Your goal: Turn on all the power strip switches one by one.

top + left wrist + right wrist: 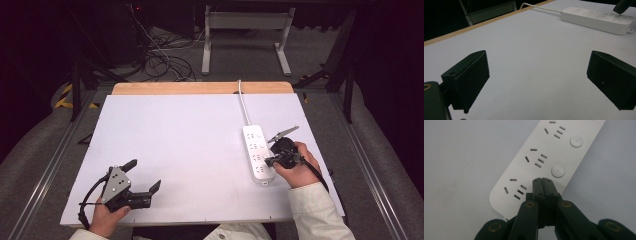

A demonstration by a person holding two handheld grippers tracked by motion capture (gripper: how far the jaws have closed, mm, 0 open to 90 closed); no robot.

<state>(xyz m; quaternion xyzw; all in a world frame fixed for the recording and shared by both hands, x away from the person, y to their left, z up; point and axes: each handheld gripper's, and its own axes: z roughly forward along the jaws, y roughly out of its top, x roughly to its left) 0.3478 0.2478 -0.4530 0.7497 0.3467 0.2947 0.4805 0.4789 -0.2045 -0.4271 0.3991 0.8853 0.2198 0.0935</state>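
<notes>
Pressing down w/ our right gripper (270, 161), we've got its jaws squeezed together, nothing between them, tips set on the strip (256, 150) at the near-end outlet, on its button side. In the right gripper view the two black jaws (542, 185) meet flat against each other, and the tip covers the spot in line w/ the round buttons (558, 171) farther up; whether a button sits under it we can't tell. Near outlet's slots (514, 190) lie just left of the tips.

Strip is white, 4 outlets, lying lengthwise near-to-far on the right half of the table (175, 150), its near end close to our right hand (295, 167). Its cord (243, 102) runs from the far end to the far edge of the table.

Our left gripper (145, 175) sits at the near left corner, well apart from the strip, jaws spread wide w/ nothing between them. In the left gripper view both pads (469, 77) hang over bare table, strip (599, 18) far off at the upper right. Left hand (107, 217) wraps the gripper body from the near side.
</notes>
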